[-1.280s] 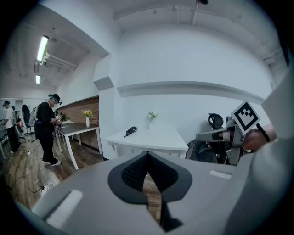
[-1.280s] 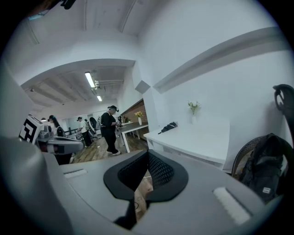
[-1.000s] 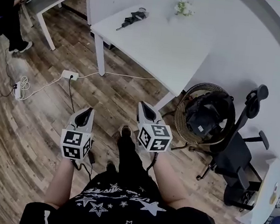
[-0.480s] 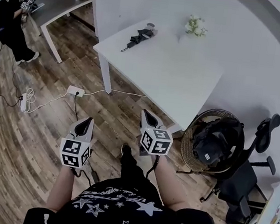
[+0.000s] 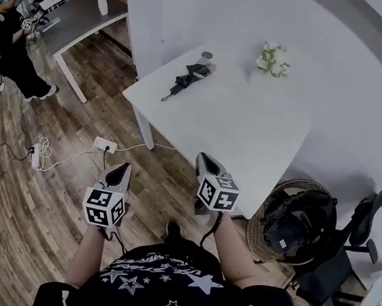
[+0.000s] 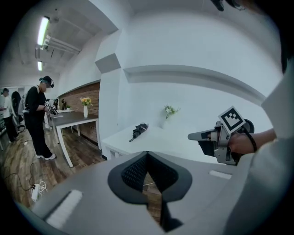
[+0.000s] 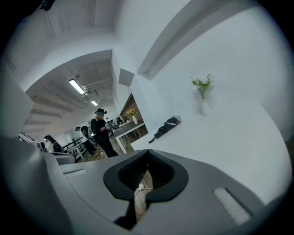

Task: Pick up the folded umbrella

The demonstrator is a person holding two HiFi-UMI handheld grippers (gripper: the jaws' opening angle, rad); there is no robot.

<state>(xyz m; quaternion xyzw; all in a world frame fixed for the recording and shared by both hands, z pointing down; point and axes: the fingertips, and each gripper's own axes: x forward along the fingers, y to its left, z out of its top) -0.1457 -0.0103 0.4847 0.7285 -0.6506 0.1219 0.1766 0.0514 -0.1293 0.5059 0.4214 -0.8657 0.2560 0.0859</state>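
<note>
Folded umbrella (image 5: 187,80), one only, is lying by the far-left edge of the single white table (image 5: 247,141), at nine o'clock from the one flower vase (image 5: 273,59). Two grippers, left gripper (image 5: 119,169) and right gripper (image 5: 204,159), are hovering at six o'clock by the near edge, both clenched empty; bare tabletop is lying open between.

The person wears a black short-sleeved T-shirt (image 5: 162,286) printed with white stars, some solid and some only outlined, and a dark shoe (image 5: 173,230). The left gripper (image 5: 123,167) and the right gripper (image 5: 203,156) are grey and tapered. Each bears a white cube (image 5: 104,208) with black square markers. Black ribbed pads (image 6: 133,172) line the jaws. A thin black cable (image 5: 207,231) hangs below the right gripper.
</note>
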